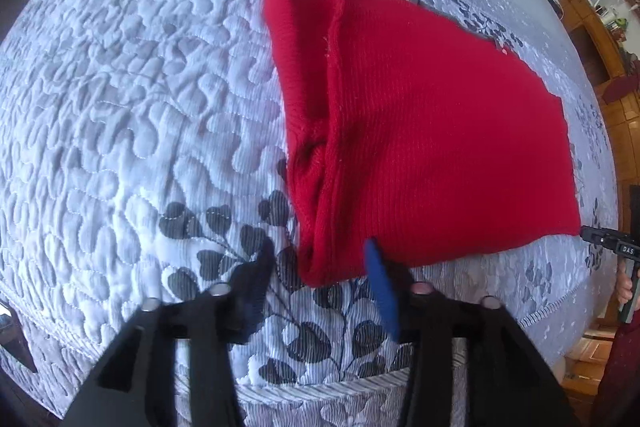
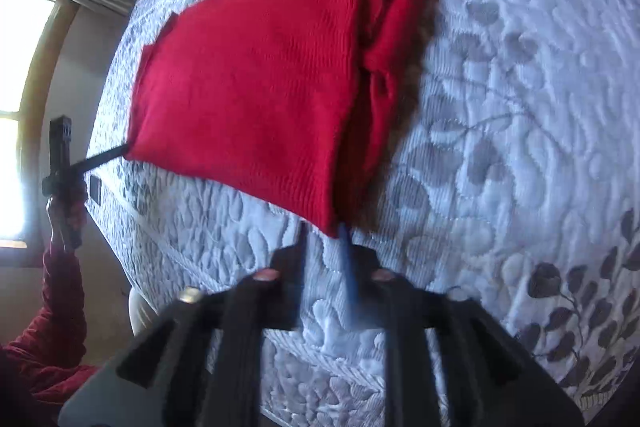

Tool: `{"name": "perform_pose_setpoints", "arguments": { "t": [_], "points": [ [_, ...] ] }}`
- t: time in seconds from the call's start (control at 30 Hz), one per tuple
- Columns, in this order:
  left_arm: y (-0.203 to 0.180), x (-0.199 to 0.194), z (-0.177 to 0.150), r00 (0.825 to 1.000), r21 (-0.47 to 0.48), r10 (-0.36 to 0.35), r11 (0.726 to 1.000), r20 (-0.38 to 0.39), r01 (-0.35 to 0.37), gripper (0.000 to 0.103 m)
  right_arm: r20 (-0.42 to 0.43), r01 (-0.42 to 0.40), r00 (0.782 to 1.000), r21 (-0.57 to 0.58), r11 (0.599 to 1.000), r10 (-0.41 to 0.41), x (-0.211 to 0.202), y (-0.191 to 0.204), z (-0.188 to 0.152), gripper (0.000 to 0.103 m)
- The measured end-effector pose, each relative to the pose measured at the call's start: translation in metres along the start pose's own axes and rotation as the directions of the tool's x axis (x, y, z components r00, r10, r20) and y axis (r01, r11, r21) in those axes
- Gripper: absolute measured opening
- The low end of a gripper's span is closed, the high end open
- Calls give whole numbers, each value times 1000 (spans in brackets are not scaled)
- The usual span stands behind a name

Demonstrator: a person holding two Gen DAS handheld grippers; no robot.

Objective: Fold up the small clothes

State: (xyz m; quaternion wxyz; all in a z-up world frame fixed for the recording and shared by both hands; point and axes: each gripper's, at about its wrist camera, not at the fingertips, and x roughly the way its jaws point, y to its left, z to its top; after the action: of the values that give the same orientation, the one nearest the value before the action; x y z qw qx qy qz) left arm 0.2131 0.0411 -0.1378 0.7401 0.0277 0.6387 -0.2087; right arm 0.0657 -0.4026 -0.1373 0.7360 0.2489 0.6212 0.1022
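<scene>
A red knit garment (image 1: 408,131) lies folded on the quilted bed, with a bunched sleeve or seam along its left side. My left gripper (image 1: 320,259) is open, its fingers straddling the garment's near left corner just above the quilt. In the right wrist view the same red garment (image 2: 256,79) lies ahead, its bunched fold on the right. My right gripper (image 2: 324,235) is open with a narrow gap, its tips at the garment's near corner, not holding it. The left gripper (image 2: 60,155) shows at the garment's far left corner.
The bed is covered by a white and grey quilt (image 1: 140,87) with dark leaf patterns near the front edge. Wooden furniture (image 1: 600,39) and cables stand beyond the bed on the right. A window with a curtain (image 2: 24,67) is on the left in the right wrist view.
</scene>
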Motion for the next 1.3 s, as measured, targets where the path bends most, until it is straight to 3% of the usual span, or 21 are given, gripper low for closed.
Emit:
{"name": "perform_pose_setpoints", "arguments": {
  "t": [0.07, 0.17, 0.3, 0.47, 0.57, 0.73, 0.77, 0.83, 0.87, 0.97, 1.1, 1.2, 1.3],
  "points": [
    [11, -12, 0, 999, -15, -12, 1000, 35, 13, 73, 37, -20, 999, 14, 1000, 19, -11, -2, 2, 57],
    [29, -4, 4, 1000, -69, -10, 998, 6, 10, 73, 37, -33, 999, 72, 997, 31, -11, -15, 9, 57],
    [41, 12, 12, 997, -126, -80, 989, -11, 78, 72, 7, -81, 997, 133, 988, 81, 6, -29, 17, 57],
    [31, 17, 26, 997, -105, -74, 992, -24, 71, 73, -24, -125, 991, 181, 975, 131, 34, -32, 23, 50],
    [17, 20, 34, 982, -86, -178, 981, -63, 173, 56, -27, -139, 989, 172, 975, 146, 36, -28, 24, 46],
    [11, 33, 44, 990, -53, -113, 993, -86, 109, 56, -42, -131, 989, 159, 979, 140, 40, -23, 27, 45],
    [11, 34, 45, 990, -59, -117, 992, -83, 113, 55, -43, -131, 989, 157, 979, 139, 40, -23, 27, 39],
    [13, 34, 46, 991, -73, -109, 992, -81, 103, 40, -42, -141, 988, 165, 976, 150, 41, -25, 27, 18],
    [14, 33, 46, 991, -81, -109, 991, -82, 102, 35, -41, -155, 986, 171, 973, 164, 42, -26, 27, 13],
    [34, 29, 45, 980, -147, -177, 975, -85, 164, 19, -27, -167, 984, 173, 971, 174, 41, -29, 25, 11],
    [57, 32, 47, 955, -248, -290, 932, -69, 265, 17, -29, -148, 988, 168, 975, 154, 42, -30, 23, 10],
    [66, 34, 46, 947, -268, -316, 919, -63, 289, 17, -28, -144, 988, 168, 975, 150, 42, -29, 23, 10],
    [64, 22, 48, 969, -244, -233, 947, -78, 208, 17, -12, -148, 988, 166, 975, 152, 36, -26, 23, 9]
  ]
}}
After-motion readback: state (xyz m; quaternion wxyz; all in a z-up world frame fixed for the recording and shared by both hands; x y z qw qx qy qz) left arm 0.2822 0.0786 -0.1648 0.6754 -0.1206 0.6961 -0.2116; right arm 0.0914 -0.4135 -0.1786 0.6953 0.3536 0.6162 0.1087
